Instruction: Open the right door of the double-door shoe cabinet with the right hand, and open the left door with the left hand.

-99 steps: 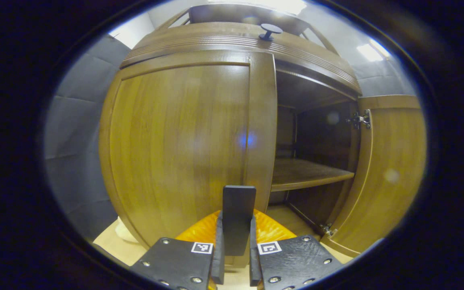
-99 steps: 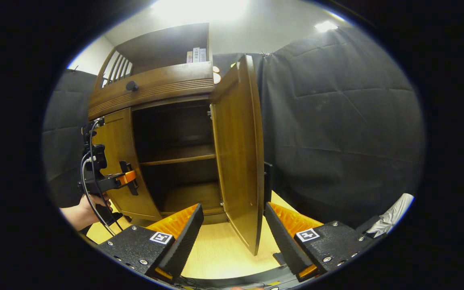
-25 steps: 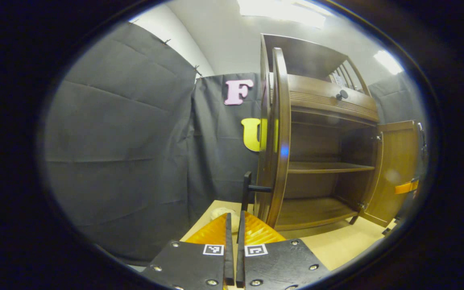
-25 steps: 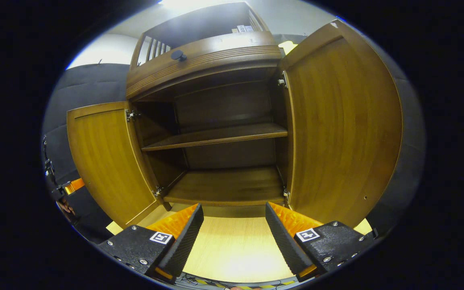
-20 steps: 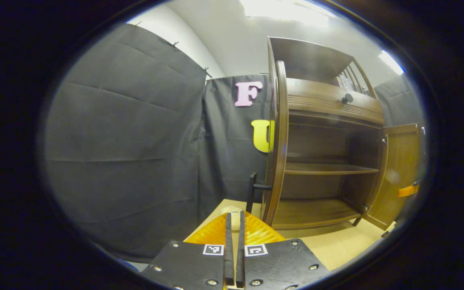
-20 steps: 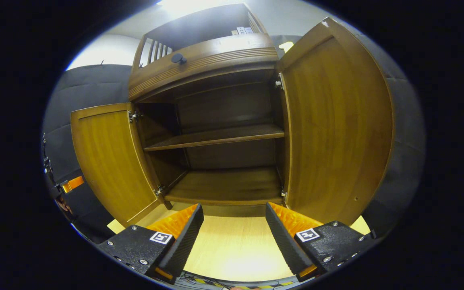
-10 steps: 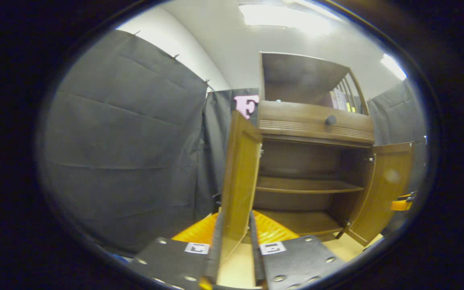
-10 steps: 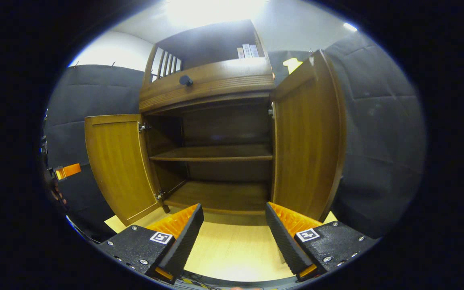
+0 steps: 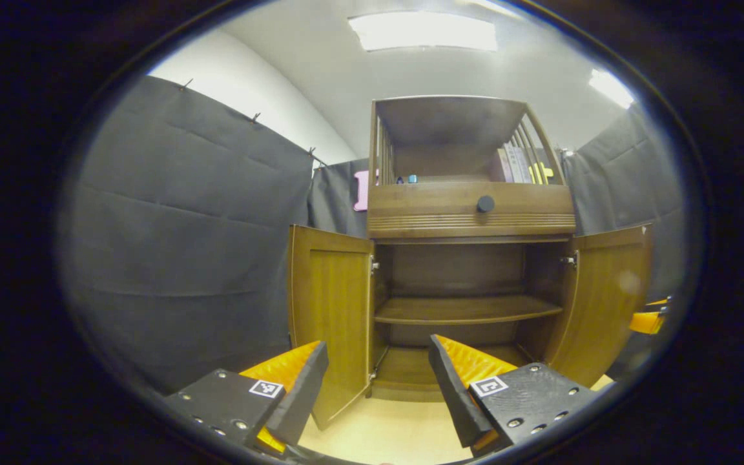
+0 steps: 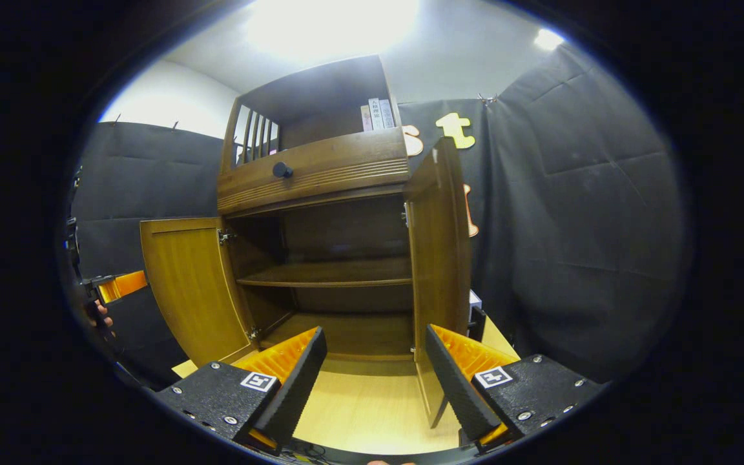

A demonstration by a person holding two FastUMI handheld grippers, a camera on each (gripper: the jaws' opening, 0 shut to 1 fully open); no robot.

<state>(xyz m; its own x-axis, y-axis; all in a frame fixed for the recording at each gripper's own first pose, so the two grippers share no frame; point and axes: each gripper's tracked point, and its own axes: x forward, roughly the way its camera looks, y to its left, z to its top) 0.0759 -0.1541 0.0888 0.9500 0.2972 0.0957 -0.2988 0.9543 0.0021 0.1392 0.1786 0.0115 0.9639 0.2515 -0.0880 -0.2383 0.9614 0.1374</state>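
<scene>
Both doors of cabinet (image 9: 469,213) stood open. Left gripper (image 9: 378,387), shut near left door (image 9: 330,310) 1 s ago, was now open & empty; right gripper (image 10: 375,381) stayed open.

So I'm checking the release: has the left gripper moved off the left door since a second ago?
Yes. The left gripper has backed away from the left door and opened; the shoe cabinet looks smaller.

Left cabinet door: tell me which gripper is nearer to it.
Left. The left gripper hovers open just in front of the open left door. The right gripper is open farther along the cabinet, in front of the right door.
</scene>
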